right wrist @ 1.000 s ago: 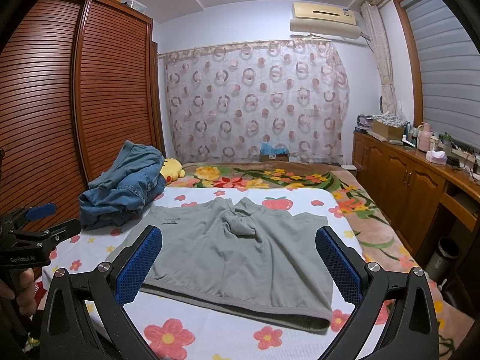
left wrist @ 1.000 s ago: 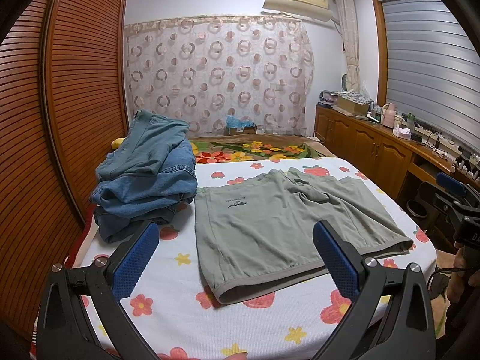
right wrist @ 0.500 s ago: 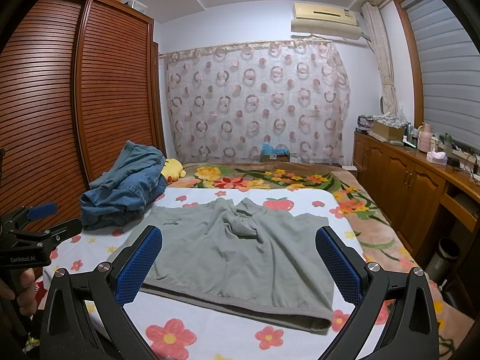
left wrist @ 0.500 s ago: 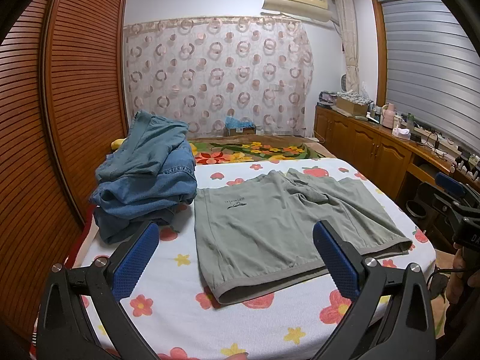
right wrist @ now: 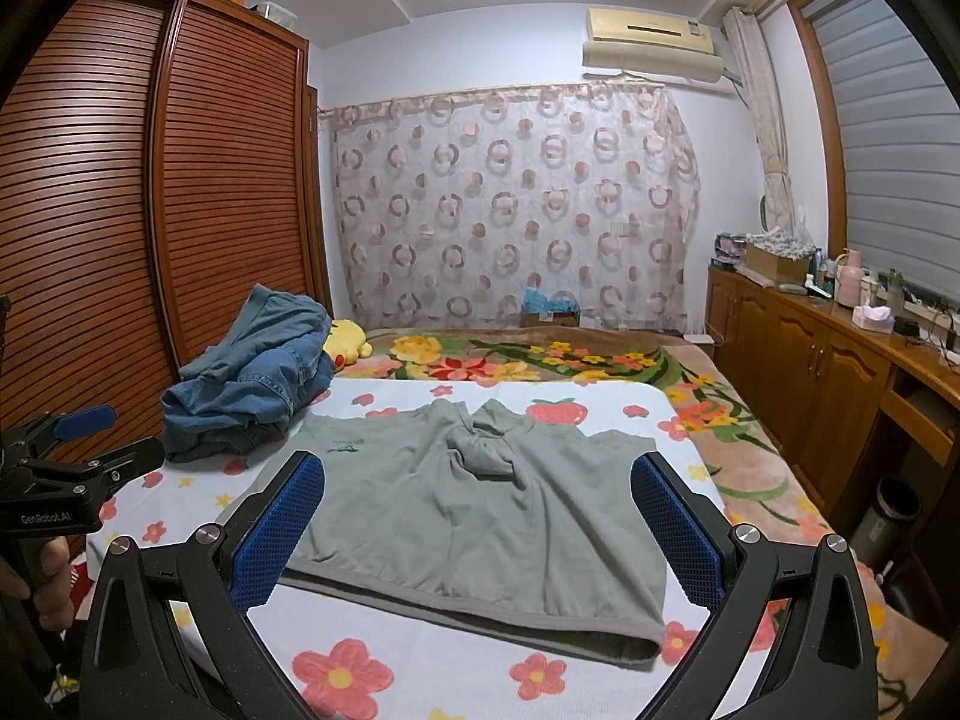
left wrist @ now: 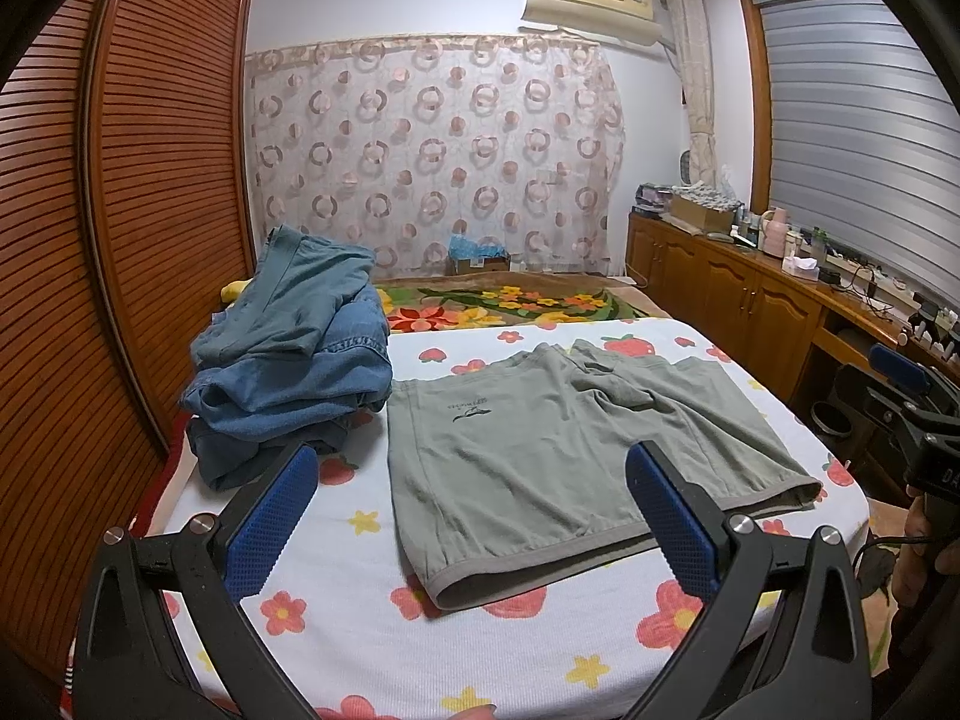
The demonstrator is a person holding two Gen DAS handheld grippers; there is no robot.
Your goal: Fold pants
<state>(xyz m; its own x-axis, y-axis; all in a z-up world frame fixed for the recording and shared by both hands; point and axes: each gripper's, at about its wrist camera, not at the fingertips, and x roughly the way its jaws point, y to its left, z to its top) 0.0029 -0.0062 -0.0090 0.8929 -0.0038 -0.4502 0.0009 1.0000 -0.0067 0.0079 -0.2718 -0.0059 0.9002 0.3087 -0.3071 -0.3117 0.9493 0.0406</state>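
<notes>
Grey-green shorts [left wrist: 540, 444] [right wrist: 474, 504] lie spread flat on the flowered white bed sheet [left wrist: 336, 618] [right wrist: 420, 666], waistband toward me, with a bunched fold near the crotch. My left gripper [left wrist: 471, 510] hovers open above the near left part of the bed, nothing between its blue pads. My right gripper [right wrist: 474, 516] is open too, held above the waistband's near edge. Each gripper also appears in the other's view, the right gripper [left wrist: 900, 378] at the bed's right side and the left gripper [right wrist: 78, 432] at its left side, each held by a hand.
A pile of blue jeans and denim clothes [left wrist: 288, 348] [right wrist: 252, 372] sits on the bed's left side by the slatted wooden wardrobe [left wrist: 90, 240]. A yellow plush toy [right wrist: 348, 342] and a floral blanket [right wrist: 540, 360] lie behind. Wooden cabinets [right wrist: 810, 372] line the right wall.
</notes>
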